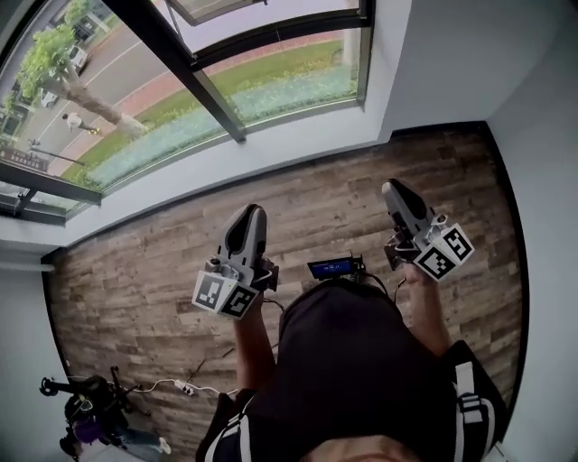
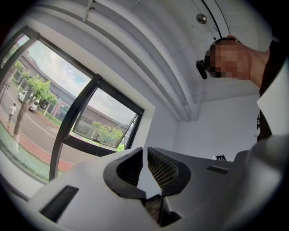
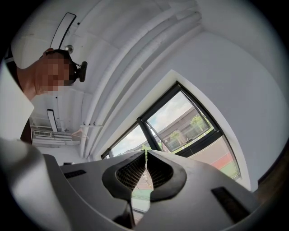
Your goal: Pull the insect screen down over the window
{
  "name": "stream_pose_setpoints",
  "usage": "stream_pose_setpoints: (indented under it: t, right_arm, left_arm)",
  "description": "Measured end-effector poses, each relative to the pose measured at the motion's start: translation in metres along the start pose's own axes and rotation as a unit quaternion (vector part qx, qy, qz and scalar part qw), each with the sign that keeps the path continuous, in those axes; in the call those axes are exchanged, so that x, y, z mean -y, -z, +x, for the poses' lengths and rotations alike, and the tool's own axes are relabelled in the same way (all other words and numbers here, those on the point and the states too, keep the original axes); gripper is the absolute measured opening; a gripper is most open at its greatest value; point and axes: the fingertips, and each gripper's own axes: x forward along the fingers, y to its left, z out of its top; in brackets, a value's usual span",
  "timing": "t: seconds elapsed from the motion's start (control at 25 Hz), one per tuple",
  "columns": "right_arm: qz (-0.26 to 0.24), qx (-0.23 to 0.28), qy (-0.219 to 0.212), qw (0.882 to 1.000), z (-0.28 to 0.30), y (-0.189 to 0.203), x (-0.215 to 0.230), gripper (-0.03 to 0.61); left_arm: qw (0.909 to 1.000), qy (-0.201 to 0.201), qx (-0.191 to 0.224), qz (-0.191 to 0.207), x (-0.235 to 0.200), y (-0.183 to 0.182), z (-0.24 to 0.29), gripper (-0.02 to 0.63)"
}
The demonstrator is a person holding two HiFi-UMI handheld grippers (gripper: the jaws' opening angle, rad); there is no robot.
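Observation:
The big window (image 1: 194, 77) with dark frame bars fills the top of the head view; a tilted-out sash (image 1: 226, 7) shows at the top edge. No insect screen is visible on it. My left gripper (image 1: 250, 215) and right gripper (image 1: 394, 188) are raised side by side, pointing toward the window and short of it. In the left gripper view the jaws (image 2: 145, 151) stand together with nothing between them, and the window (image 2: 67, 131) lies ahead to the left. The right gripper (image 3: 146, 153) is likewise shut and empty, with the window (image 3: 180, 122) beyond it.
A white sill and wall (image 1: 271, 149) run below the glass, above a wooden floor (image 1: 343, 207). A tripod-like stand (image 1: 90, 406) and a cable (image 1: 181, 388) lie at the lower left. White pipes (image 2: 149, 67) run along the ceiling. White side walls close in on both sides.

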Motion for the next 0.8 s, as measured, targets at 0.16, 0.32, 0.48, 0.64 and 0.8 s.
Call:
stream_pose_setpoints:
  t: [0.16, 0.32, 0.48, 0.64, 0.8]
  right_arm:
    - [0.006, -0.005, 0.007, 1.000, 0.007, 0.009, -0.004, 0.020]
    - [0.007, -0.013, 0.020, 1.000, 0.005, 0.018, -0.011, 0.012]
    - [0.011, -0.025, 0.031, 0.999, 0.007, 0.027, -0.010, 0.011]
    - [0.016, -0.034, 0.036, 0.999, 0.006, 0.034, -0.012, 0.011]
    - [0.012, -0.033, 0.034, 0.999, 0.008, 0.032, -0.011, 0.011]
  left_arm:
    - [0.9999, -0.001, 0.000, -0.010, -0.013, 0.001, -0.004, 0.041]
    - [0.9996, 0.006, -0.001, -0.026, -0.021, 0.005, -0.007, 0.041]
    - [0.9990, 0.016, -0.008, -0.040, -0.026, 0.011, -0.001, 0.041]
    - [0.9983, 0.016, -0.015, -0.053, -0.029, 0.020, -0.003, 0.041]
    - [0.9983, 0.019, -0.014, -0.053, -0.028, 0.020, -0.002, 0.041]
